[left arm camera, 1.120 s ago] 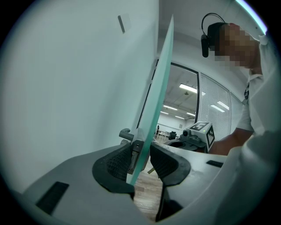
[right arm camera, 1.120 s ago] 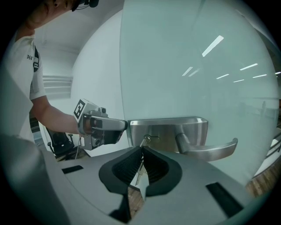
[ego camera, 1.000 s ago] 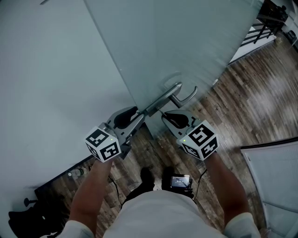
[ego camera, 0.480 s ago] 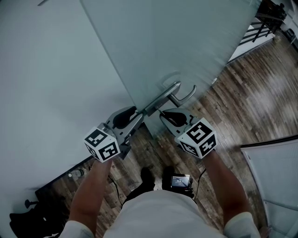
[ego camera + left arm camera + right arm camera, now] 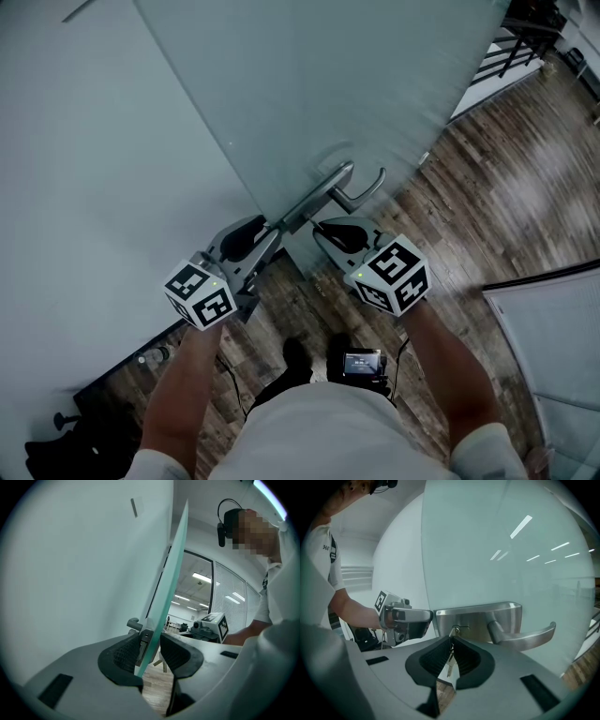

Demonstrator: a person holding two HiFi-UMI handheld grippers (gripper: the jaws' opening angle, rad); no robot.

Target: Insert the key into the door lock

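Frosted glass door (image 5: 309,84) edge sits clamped in my left gripper (image 5: 150,643). My right gripper (image 5: 451,642), pinching the small silver key (image 5: 449,663), has crept up to the brushed steel lock plate (image 5: 480,616); insertion looks imminent.

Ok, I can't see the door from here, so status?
Left gripper clamped on glass door edge. Right gripper shut on key, tip at lock plate keyhole, depth unclear. Nothing blocking.

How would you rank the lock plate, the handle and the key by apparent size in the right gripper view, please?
1. Lock plate: largest.
2. Handle: somewhat smaller.
3. Key: smallest by far, though it is nearest the camera; part of it is hidden between the jaws.
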